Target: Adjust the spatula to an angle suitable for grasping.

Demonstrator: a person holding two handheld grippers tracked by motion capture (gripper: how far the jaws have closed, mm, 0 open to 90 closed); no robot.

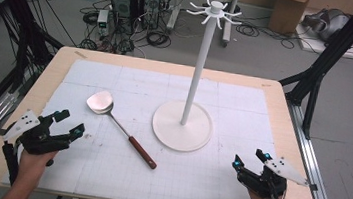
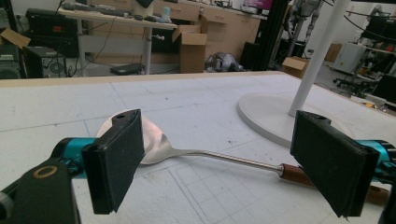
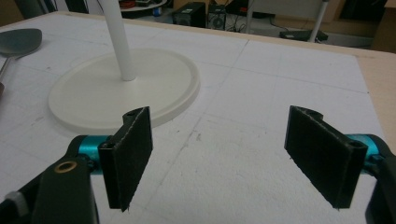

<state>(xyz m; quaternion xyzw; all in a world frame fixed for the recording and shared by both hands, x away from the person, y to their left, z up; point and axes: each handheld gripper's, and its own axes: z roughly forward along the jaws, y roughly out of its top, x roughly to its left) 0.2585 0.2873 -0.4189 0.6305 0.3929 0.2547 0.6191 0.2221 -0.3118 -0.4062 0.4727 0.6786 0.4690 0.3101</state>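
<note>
The left gripper (image 1: 66,124) stands with its jaws wide and nothing between them, and the spatula (image 1: 120,126) lies flat on the white mat (image 1: 235,186) just ahead of its fingers (image 2: 114,161), handle end nearest. From here the likely slip is a pinch on the thin metal shank: it lies low on the mat, so the pads could close over it and skid off, or nudge the tool round. A grip on the handle alone may let the heavier blade droop. If the spatula is meant for the rack (image 1: 195,81), its hooks (image 1: 214,12) sit high, and a bump against the pole could rock the stand.

The spatula has a shiny, rounded metal blade, a slim steel shank and a reddish-brown wooden handle, lying slantwise between the left fingers and the rack's round base.

The right gripper (image 1: 250,159) is likewise spread wide and empty, with bare mat between its fingers (image 3: 128,156) and the base just beyond them
</note>
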